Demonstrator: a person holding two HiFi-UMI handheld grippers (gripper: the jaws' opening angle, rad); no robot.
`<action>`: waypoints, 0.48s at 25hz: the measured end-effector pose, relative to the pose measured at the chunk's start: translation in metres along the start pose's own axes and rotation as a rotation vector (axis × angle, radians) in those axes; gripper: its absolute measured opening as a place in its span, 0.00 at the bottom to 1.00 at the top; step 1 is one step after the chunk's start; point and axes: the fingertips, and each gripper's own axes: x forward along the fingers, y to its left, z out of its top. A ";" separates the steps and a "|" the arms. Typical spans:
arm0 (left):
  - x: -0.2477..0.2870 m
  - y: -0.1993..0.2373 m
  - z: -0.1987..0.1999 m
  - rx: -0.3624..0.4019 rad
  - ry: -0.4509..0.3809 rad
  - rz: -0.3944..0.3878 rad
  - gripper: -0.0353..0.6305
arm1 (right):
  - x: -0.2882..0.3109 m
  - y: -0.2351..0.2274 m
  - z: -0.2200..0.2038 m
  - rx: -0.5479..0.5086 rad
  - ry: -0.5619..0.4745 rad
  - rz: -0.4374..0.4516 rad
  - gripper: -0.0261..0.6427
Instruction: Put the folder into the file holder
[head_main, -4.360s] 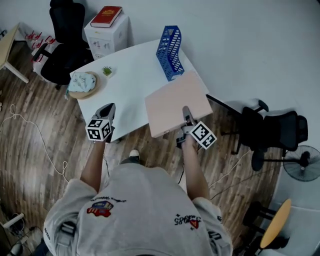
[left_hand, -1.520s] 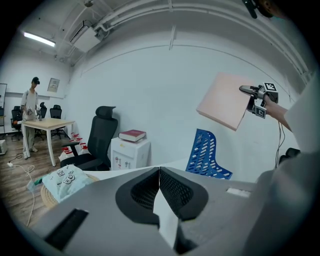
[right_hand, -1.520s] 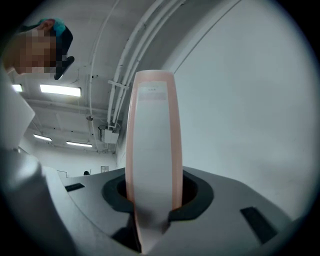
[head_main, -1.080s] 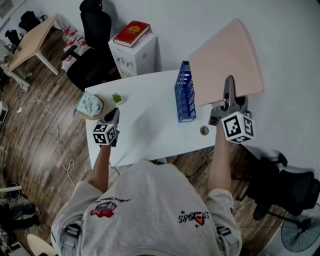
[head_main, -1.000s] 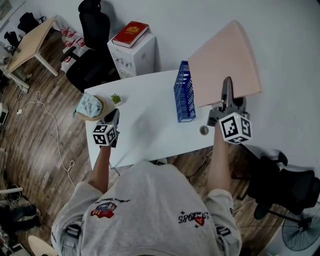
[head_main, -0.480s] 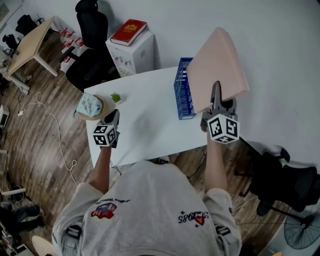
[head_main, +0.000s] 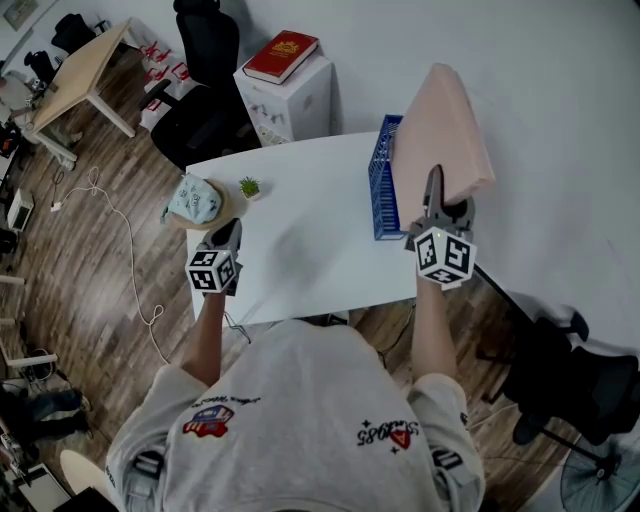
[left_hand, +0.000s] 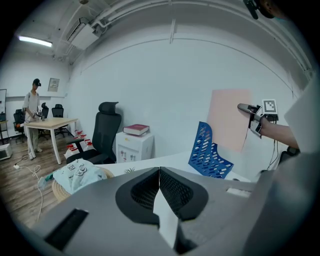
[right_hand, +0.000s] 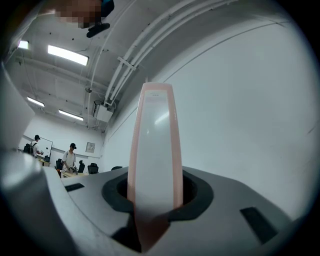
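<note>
My right gripper (head_main: 433, 186) is shut on the lower edge of a pink folder (head_main: 441, 125) and holds it upright in the air. The folder hangs just right of the blue mesh file holder (head_main: 382, 192), which stands at the white table's right end. In the right gripper view the folder (right_hand: 152, 150) rises edge-on from between the pads. The left gripper view shows the file holder (left_hand: 210, 152) on the table with the folder (left_hand: 229, 120) above and behind it. My left gripper (head_main: 229, 233) is shut and empty, low over the table's front left part.
On the white table (head_main: 300, 235) stand a small potted plant (head_main: 249, 186) and a round tray with a pale blue cloth (head_main: 195, 199) at its left end. Behind are a white cabinet with a red book (head_main: 285, 58) and a black chair (head_main: 205, 105). Another chair (head_main: 560, 370) stands front right.
The right gripper has swung the folder from a broad tilted face to nearly edge-on and carried it left, close to the file holder. The left gripper has stayed put.
</note>
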 end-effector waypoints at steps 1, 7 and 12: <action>-0.003 0.004 -0.001 -0.001 0.002 0.009 0.06 | 0.001 0.001 -0.003 -0.005 -0.004 -0.002 0.25; -0.012 0.018 -0.004 -0.007 0.013 0.050 0.06 | 0.006 0.006 -0.022 -0.031 -0.004 0.001 0.25; -0.014 0.021 -0.007 -0.009 0.019 0.061 0.06 | 0.009 0.011 -0.036 -0.045 0.001 0.007 0.25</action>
